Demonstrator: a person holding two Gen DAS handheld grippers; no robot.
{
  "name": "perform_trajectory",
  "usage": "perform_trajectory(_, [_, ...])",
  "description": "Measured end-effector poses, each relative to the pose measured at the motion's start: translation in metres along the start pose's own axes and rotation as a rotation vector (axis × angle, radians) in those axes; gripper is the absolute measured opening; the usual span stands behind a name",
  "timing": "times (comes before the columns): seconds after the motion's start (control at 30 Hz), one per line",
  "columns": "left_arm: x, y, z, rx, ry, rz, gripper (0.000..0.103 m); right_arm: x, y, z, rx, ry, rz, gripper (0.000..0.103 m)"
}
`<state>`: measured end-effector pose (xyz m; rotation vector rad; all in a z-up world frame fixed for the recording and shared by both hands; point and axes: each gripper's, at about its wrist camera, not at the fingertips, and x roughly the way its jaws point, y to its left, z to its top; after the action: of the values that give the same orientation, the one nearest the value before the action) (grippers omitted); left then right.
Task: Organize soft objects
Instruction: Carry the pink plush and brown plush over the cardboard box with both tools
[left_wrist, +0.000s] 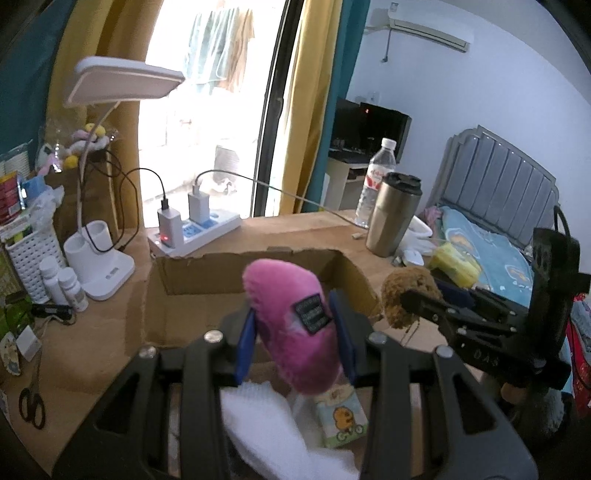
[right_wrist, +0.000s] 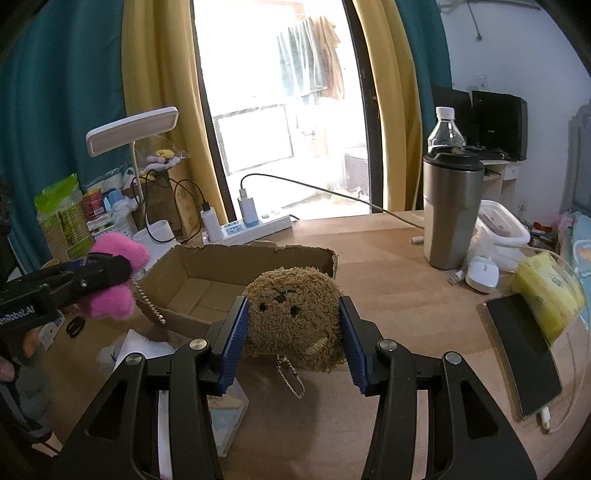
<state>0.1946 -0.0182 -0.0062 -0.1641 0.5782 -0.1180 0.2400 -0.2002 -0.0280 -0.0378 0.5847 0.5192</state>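
Wooden desk (right_wrist: 388, 295) bears an open box (right_wrist: 207, 280). Both grippers tilt downward beside it: left gripper (left_wrist: 295, 332) clamps a pink plush (left_wrist: 291, 325), right gripper (right_wrist: 293, 332) clamps a brown plush (right_wrist: 291, 314).

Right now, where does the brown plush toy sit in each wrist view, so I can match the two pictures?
Left wrist view: brown plush toy right of centre, clamped in the right gripper reaching in from the right.
Right wrist view: brown plush toy at centre, between the blue pads.
Shared landmark: the open cardboard box, just behind the toy in both.
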Motion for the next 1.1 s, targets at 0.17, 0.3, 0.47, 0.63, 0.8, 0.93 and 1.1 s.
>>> perform_trajectory(0.17, [0.018, -0.004, 0.003, 0.017, 0.011, -0.011, 0.039, 0.011, -0.001, 0.005, 0.003, -0.003, 0.025, 0.051])
perform_trajectory(0.3, [0.032, -0.008, 0.006, 0.03, 0.022, -0.02, 0.04, 0.021, -0.003, 0.007, 0.004, 0.002, 0.038, 0.051])
perform_trajectory(0.47, [0.054, -0.008, 0.008, 0.029, 0.032, -0.039, 0.04, 0.033, -0.005, 0.009, -0.004, 0.017, 0.052, 0.051])
perform_trajectory(0.63, [0.075, -0.01, 0.008, 0.017, 0.06, -0.053, 0.04, 0.046, -0.009, 0.01, 0.003, 0.03, 0.067, 0.051])
perform_trajectory(0.8, [0.095, -0.008, 0.007, 0.003, 0.09, -0.065, 0.04, 0.055, -0.004, 0.01, -0.022, 0.04, 0.08, 0.052])
perform_trajectory(0.93, [0.109, -0.004, 0.002, -0.027, 0.128, -0.069, 0.041, 0.062, -0.004, 0.008, -0.025, 0.054, 0.081, 0.052])
perform_trajectory(1.1, [0.12, -0.001, -0.003, -0.04, 0.17, -0.074, 0.044, 0.065, -0.006, 0.007, -0.021, 0.065, 0.073, 0.052])
